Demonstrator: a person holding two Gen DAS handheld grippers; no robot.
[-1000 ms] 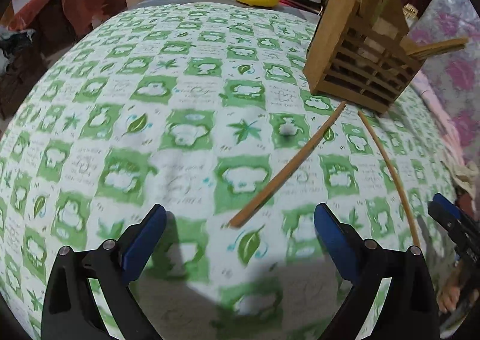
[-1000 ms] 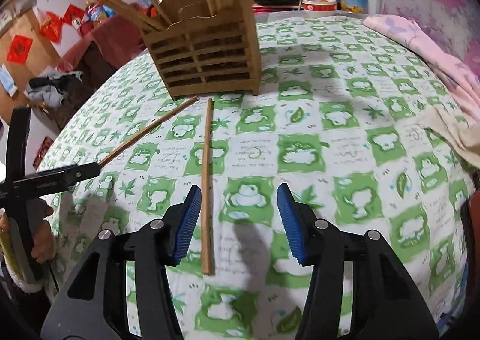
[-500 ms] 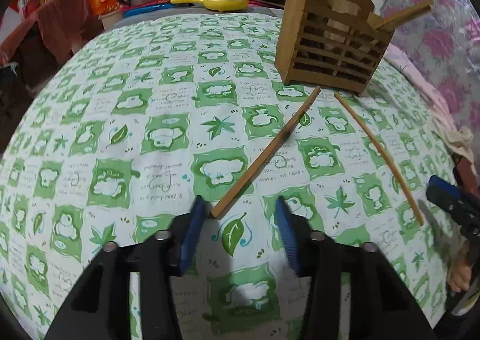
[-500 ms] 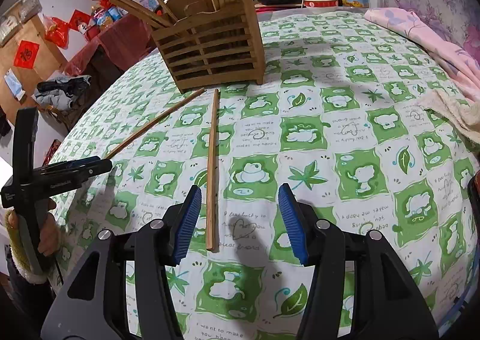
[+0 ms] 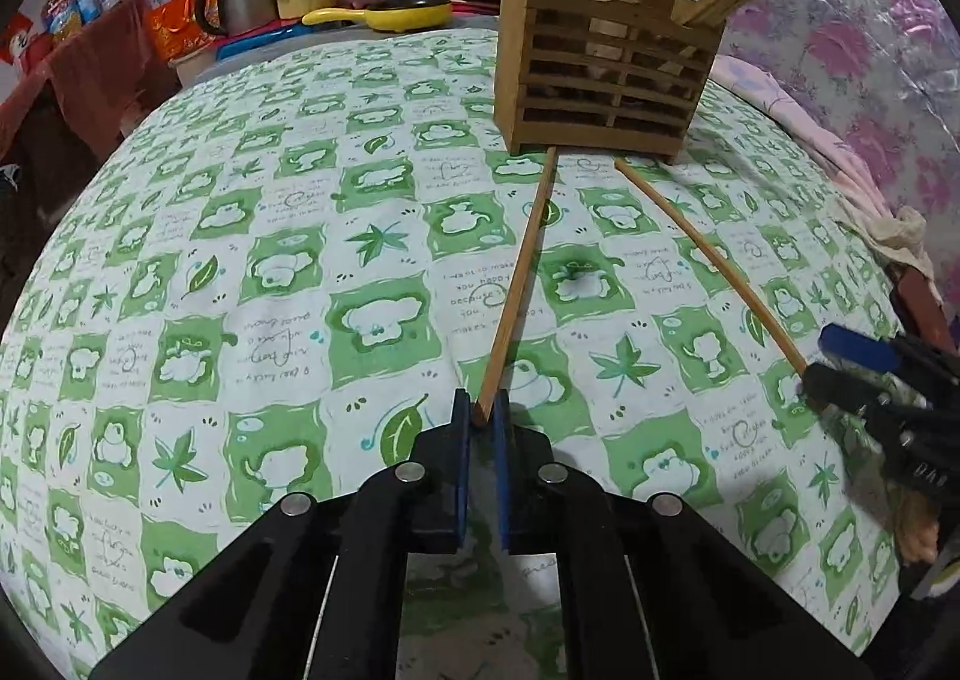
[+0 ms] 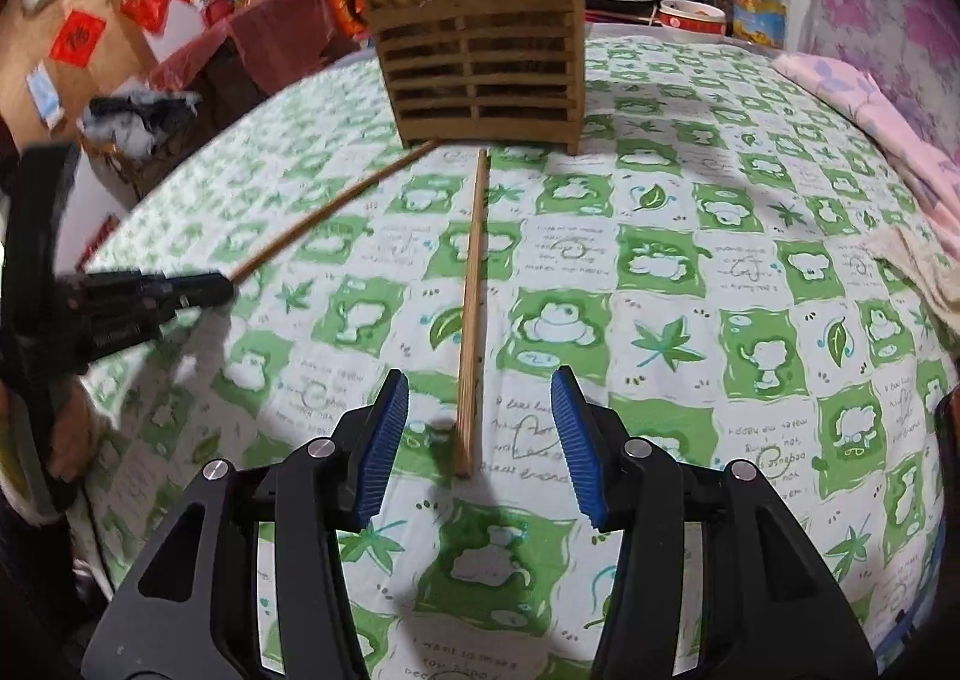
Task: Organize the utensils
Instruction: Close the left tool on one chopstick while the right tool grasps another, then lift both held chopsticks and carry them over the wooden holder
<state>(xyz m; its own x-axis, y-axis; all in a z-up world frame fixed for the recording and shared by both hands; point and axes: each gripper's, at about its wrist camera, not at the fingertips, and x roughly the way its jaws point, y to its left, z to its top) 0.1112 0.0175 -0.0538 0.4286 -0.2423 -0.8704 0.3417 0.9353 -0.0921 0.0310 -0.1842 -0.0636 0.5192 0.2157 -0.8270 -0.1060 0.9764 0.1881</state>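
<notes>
Left wrist view: left gripper [image 5: 482, 415] has just been closing and is clamped on the near end of one chopstick [image 5: 521, 281] lying on the green tablecloth [image 5: 252, 272].
Right wrist view: right gripper [image 6: 480, 428] has just been narrowing, not yet touching the second chopstick [image 6: 471, 314] between its pads.
Holder: wooden utensil rack [image 6: 486, 74] stands just beyond both far tips.
Advice: centre pads, squeeze fully, lift level.
Writing: cloth text too small and blurred to read.
</notes>
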